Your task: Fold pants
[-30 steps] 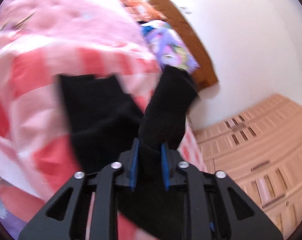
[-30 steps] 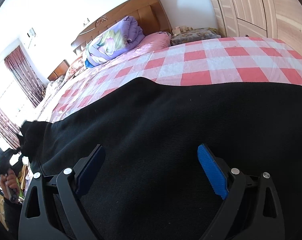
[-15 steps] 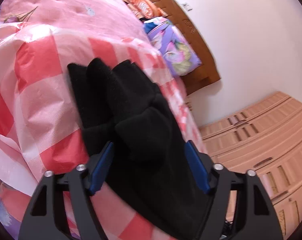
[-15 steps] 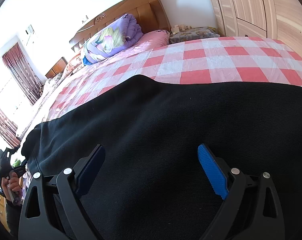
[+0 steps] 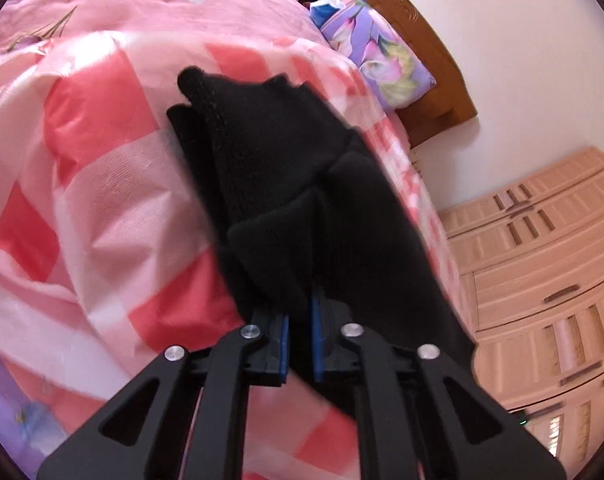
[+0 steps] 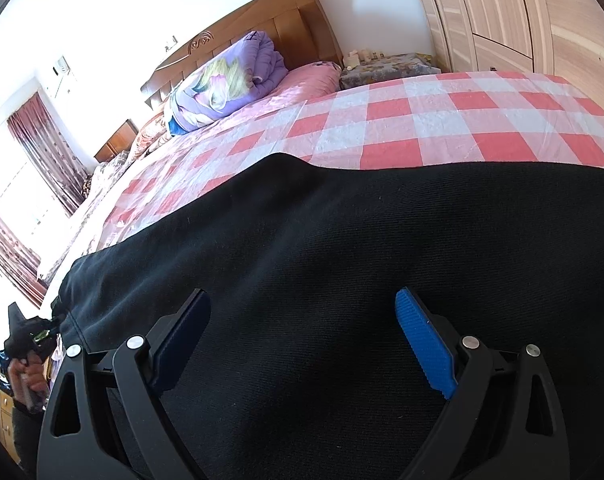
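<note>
Left wrist view: the left gripper [image 5: 300, 344] has its jaws pinched tight on a bunched fold of the black pants [image 5: 286, 184], and the cloth rises out of the jaws and runs forward, away from the camera, over the checked bed cover [image 5: 102, 184] toward the wooden headboard [image 5: 430, 64]. What shows here looks like a leg end, gathered in layers near one edge of the bed, with the pink quilt [image 5: 114, 4] beyond it. The tool points downward at a slant onto the cloth. Right wrist view: the right gripper [image 6: 302, 340] hovers with its jaws spread wide and nothing between them, tilted down over the broad part of the pants [image 6: 342, 280], which stretch crosswise in front of it across the near edge of the bed. At the far left of this view a hand [image 6: 24, 376] holds the other tool at the end of the garment. Judging by this, the gripped end lies nearest the left hand, so carrying it along the garment's length would make the fold.
</note>
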`<state>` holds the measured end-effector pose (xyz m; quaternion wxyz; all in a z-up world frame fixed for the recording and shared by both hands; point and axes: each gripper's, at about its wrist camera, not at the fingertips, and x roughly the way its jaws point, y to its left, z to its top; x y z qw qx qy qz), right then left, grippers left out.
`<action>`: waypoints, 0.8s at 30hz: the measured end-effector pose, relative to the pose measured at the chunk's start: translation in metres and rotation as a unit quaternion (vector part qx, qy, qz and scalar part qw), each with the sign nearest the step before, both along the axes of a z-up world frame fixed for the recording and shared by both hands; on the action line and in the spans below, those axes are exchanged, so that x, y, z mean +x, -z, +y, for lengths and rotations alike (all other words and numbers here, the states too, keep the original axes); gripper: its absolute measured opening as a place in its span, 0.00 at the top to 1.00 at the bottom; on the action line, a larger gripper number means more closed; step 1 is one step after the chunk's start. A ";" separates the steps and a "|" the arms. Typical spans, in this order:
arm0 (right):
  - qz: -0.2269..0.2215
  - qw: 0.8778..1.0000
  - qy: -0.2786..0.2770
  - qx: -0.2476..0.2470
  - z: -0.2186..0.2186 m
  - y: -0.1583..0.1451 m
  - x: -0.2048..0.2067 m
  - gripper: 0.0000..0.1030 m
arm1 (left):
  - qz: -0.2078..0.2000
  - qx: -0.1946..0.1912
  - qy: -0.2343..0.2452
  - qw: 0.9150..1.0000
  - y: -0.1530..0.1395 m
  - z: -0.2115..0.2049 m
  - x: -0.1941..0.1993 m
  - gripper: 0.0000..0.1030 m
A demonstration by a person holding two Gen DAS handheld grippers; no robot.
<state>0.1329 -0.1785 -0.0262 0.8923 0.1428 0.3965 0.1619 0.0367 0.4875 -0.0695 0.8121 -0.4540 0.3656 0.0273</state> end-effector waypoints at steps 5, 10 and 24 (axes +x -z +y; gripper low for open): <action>0.000 1.000 0.000 0.000 0.000 0.000 0.000 0.12 | -0.019 0.012 -0.009 1.000 -0.009 -0.007 -0.008 0.54; -0.008 1.000 0.003 -0.010 0.002 -0.002 -0.003 0.12 | -0.045 0.102 -0.025 0.993 -0.049 -0.056 -0.033 0.34; -0.149 0.923 -0.321 -0.152 0.135 -0.022 -0.121 0.28 | -0.013 0.257 0.126 0.958 -0.036 -0.191 0.024 0.34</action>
